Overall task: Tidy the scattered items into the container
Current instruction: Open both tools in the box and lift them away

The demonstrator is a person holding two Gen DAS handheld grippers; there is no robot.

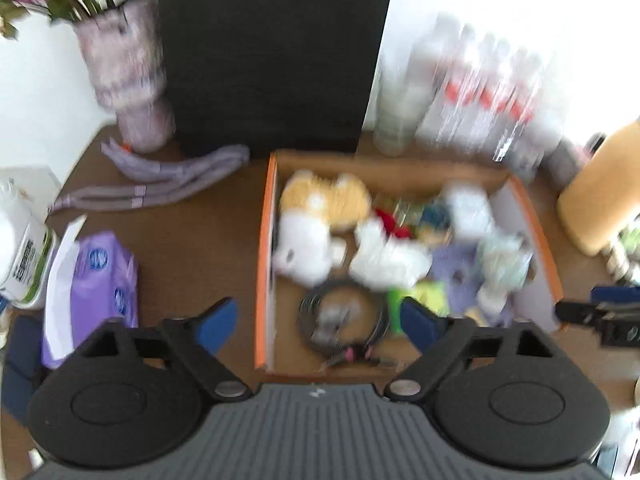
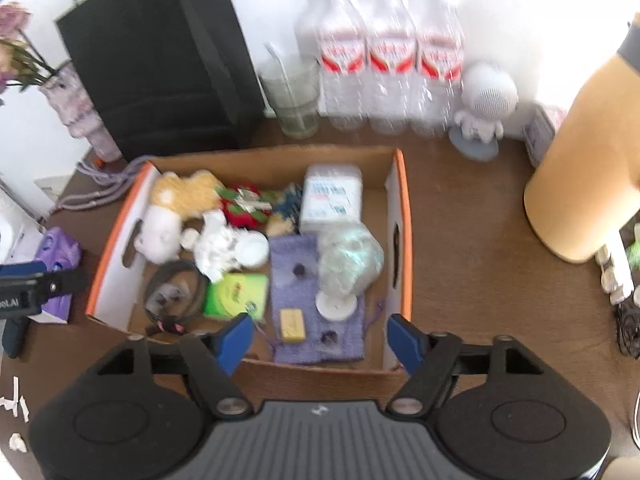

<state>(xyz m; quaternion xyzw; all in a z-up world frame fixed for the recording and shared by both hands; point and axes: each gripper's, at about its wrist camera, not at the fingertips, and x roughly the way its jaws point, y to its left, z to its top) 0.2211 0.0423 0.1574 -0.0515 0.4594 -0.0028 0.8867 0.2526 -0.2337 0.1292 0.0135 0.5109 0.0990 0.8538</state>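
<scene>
Right wrist view: right gripper (image 2: 320, 340) gapes empty over the box (image 2: 400, 200); left gripper (image 1: 316, 320) likewise; labels blurred unreadable.

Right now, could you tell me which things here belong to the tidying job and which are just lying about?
Job: cardboard box, plush toy, coiled cable, purple cloth, both open claws, left, right.

Lying about: water bottles, black bag, flower vase.
</scene>
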